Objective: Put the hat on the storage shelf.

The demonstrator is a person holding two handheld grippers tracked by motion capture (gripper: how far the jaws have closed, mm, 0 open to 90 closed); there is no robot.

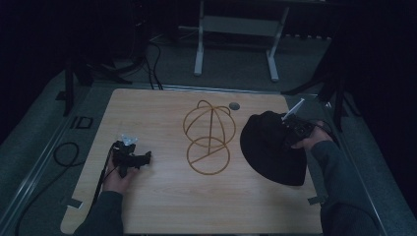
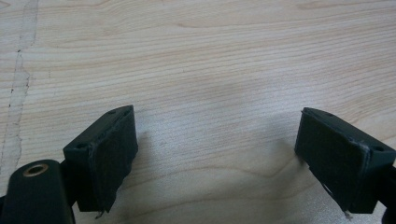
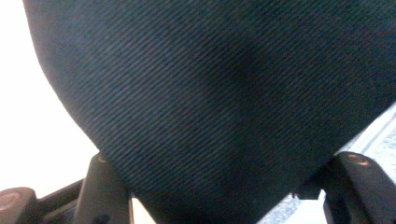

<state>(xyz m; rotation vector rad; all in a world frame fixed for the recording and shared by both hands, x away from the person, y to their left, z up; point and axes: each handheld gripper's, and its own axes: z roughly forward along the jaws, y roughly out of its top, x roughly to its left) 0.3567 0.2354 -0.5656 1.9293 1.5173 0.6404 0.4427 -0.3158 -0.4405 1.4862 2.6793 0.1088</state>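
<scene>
Dim table (image 1: 162, 206); black cap (image 3: 224, 93) hiding right jaws.

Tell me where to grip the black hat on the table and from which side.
Grip the black hat at its thin fabric edge on the right, likely the easiest part to pinch. Come from the right side, where the right gripper already sits at it; dark cloth lies between its jaws in the right gripper view.

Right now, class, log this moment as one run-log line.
left gripper: open, over bare table | right gripper: at black hat, grip unclear | wire hat stand: empty, centre
</scene>
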